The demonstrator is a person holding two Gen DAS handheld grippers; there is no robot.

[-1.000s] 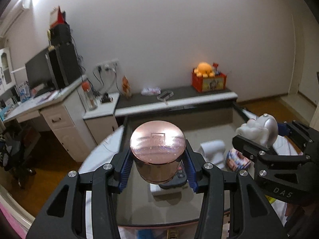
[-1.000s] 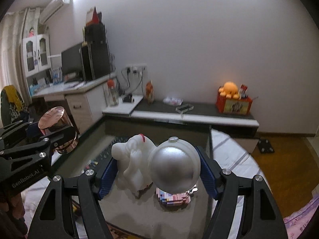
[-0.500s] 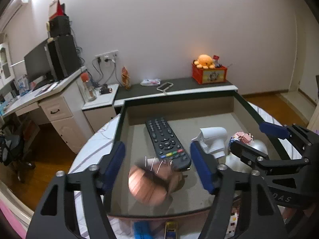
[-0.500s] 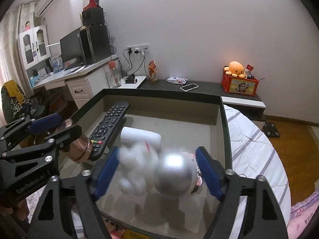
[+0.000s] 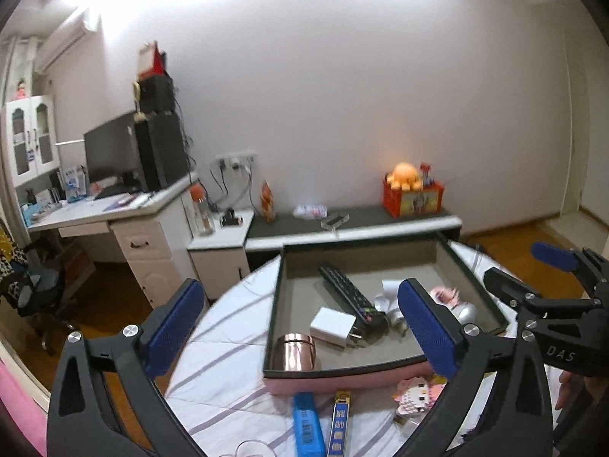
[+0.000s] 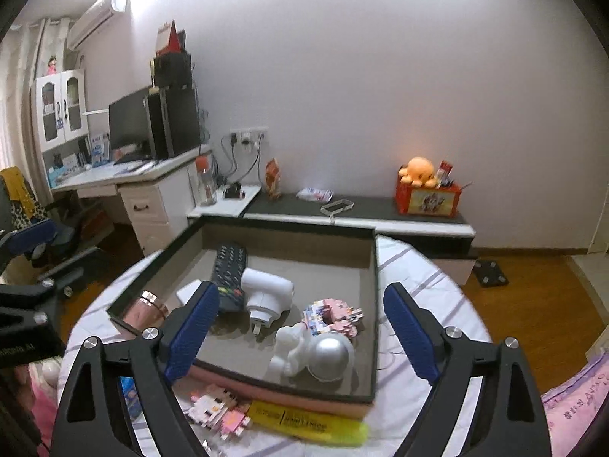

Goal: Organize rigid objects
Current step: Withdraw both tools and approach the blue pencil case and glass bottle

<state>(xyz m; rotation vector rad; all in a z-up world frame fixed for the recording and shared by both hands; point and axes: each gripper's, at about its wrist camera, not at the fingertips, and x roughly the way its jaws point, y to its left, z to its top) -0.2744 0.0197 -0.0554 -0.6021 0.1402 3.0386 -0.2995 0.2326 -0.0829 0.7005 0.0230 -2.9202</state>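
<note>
Just dropped both loads in the tray (image 5: 472,274): copper cup (image 5: 296,351) near front left corner, astronaut figure (image 6: 318,354) front right. Left gripper (image 5: 300,327) and right gripper (image 6: 300,327) had just been opening, now wide, empty, backed off. Still stuff outside the tray

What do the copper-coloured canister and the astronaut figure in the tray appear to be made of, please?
Copper-coloured canister: seemingly polished metal, or metal-plated, given its mirror-like rosy sheen. Astronaut figure: probably glossy white plastic or ceramic, with a silvery, satin-looking helmet that shows soft highlights.
</note>
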